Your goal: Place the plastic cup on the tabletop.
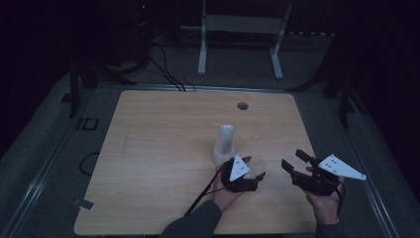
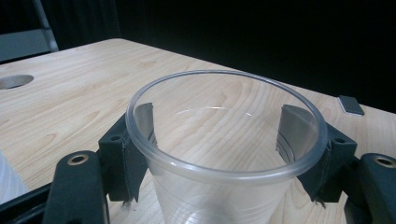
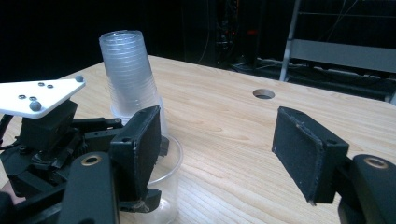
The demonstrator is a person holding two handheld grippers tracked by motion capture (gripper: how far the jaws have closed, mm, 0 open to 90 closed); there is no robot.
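left claw [image 2: 224,154] clamped on clear cup [image 2: 224,140], cup upright on surface [image 1: 163,148] at near edge | right claw [image 3: 219,154] wide open, holding nothing, just beside the cup | stack of cups [image 1: 225,144] upside down, right behind

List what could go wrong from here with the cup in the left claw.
The left claw pinches the thin clear plastic cup just under its rim; a harder squeeze could buckle it, a looser one drop it. The upside-down stack of cups stands close behind and could be knocked over by a swing of the arm.
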